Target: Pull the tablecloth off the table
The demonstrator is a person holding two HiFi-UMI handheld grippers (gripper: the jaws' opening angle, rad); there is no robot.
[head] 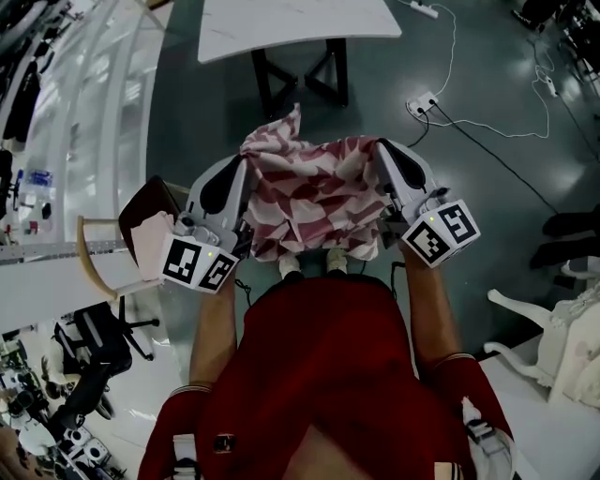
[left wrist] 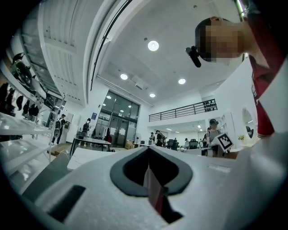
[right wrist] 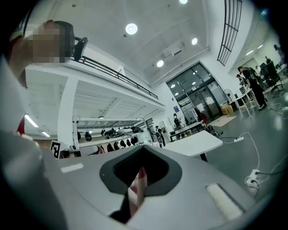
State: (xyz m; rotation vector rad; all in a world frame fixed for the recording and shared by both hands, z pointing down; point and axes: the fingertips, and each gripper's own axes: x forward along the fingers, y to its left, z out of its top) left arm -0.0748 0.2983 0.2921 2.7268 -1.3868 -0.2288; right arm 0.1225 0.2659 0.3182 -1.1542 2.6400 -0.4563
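The red-and-white patterned tablecloth [head: 314,192] hangs bunched between my two grippers, held up in front of the person's red-shirted body, off the white table [head: 291,23] that stands farther ahead. My left gripper [head: 246,161] is shut on the cloth's left edge; a strip of the tablecloth [left wrist: 155,191] shows pinched between its jaws. My right gripper [head: 378,143] is shut on the right edge, with a strip of the tablecloth [right wrist: 136,191] clamped in its jaws. The cloth's lower part drapes down over the person's feet.
A wooden chair [head: 131,234] with a pale cloth on it stands at the left. A power strip and cables [head: 427,101] lie on the dark floor at the right. White furniture [head: 553,356] sits at the lower right. A shelf rack [head: 37,141] runs along the left.
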